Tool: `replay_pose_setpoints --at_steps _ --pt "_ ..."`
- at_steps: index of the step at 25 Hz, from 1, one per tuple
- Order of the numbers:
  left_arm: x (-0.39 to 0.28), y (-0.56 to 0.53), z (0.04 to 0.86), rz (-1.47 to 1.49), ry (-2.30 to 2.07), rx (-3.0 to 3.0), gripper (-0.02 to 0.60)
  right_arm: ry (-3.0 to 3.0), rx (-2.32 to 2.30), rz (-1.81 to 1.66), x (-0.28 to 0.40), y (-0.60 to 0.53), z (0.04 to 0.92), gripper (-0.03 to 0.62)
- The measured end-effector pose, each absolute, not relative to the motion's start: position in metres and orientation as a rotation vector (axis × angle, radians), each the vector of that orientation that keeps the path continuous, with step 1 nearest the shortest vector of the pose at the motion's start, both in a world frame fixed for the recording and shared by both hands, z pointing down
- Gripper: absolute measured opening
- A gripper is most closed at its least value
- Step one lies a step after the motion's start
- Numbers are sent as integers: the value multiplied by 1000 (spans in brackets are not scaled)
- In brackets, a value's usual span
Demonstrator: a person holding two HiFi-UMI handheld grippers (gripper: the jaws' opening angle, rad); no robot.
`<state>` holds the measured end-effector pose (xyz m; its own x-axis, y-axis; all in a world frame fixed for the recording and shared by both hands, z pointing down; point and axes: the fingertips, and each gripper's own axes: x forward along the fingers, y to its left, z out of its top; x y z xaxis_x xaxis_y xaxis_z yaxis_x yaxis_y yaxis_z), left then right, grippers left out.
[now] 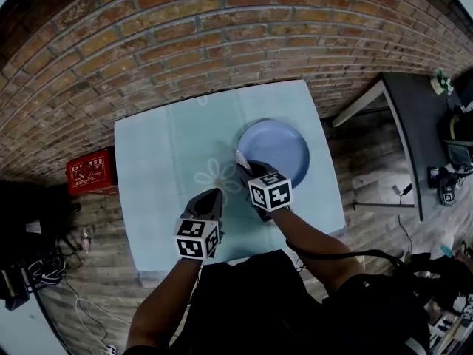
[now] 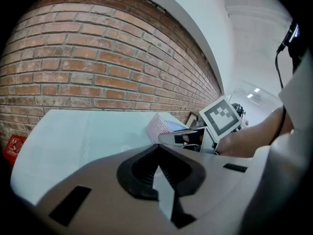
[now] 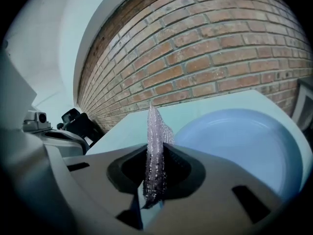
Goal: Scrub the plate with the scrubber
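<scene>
Over the pale table (image 1: 159, 161), your R gripper (image 1: 243, 168) pinches the pinkish glittery scrubber (image 3: 155, 146) upright at the left rim of the blue plate (image 1: 284, 148), while your L gripper (image 1: 209, 198) hovers nearby, jaws clenched w/ nothing between.

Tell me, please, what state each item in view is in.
plate: flat on the table, nothing on it.
scrubber: upright, clamped in the right gripper.
right gripper: shut on the scrubber.
left gripper: shut, empty.
</scene>
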<state>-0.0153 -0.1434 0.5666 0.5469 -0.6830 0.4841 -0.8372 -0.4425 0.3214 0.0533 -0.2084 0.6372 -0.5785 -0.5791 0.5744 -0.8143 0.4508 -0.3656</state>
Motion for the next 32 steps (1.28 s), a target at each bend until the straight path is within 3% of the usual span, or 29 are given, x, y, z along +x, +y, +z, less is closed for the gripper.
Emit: replay_pose_setpoints --at_steps 32 --pt "33 -136 566 416 -1096 2332 9 -2253 1391 939 136 -163 636 72"
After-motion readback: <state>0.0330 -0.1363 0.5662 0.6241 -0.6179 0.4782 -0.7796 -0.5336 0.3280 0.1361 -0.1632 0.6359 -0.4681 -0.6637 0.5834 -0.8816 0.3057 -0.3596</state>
